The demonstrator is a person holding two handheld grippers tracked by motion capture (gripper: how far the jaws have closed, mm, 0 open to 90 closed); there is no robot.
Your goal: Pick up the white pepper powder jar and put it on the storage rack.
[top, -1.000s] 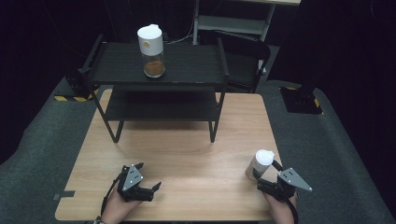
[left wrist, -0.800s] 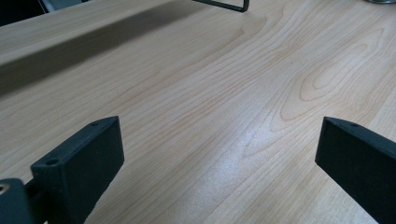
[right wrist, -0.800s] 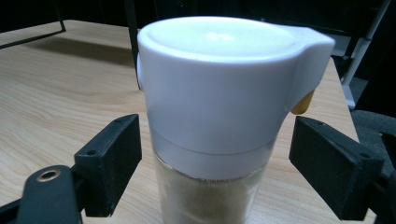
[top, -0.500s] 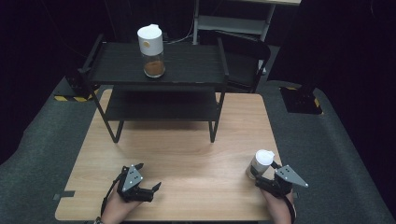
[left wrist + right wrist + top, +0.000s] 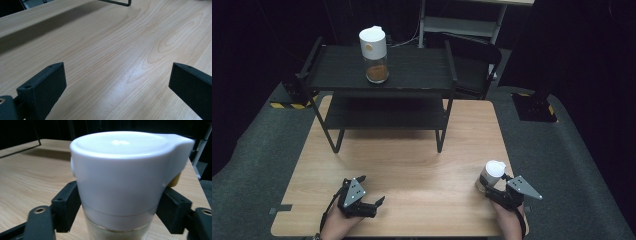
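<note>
Clear jar [image 5: 490, 176] with a white spouted lid, standing upright at the table's [image 5: 412, 165] near right corner. Right gripper [image 5: 495, 189] – held low and level, jaws just closed onto the jar's sides below the lid. Left gripper [image 5: 371, 204] – low over bare wood, jaws apart, holding nothing.

Light wood-grain table [image 5: 412, 165], rectangular, set on grey carpet-like floor covering [image 5: 257, 165]. Black two-tier shelf rack [image 5: 412, 67] stands on the far half of the table. Behind it: a black chair [image 5: 474, 57] and a grey metal shelving frame [image 5: 462, 22]. Surroundings dark, black backdrop. Yellow-black hazard tape [image 5: 289, 105] on the floor at left; a black base plate [image 5: 532, 106] at right.
</note>
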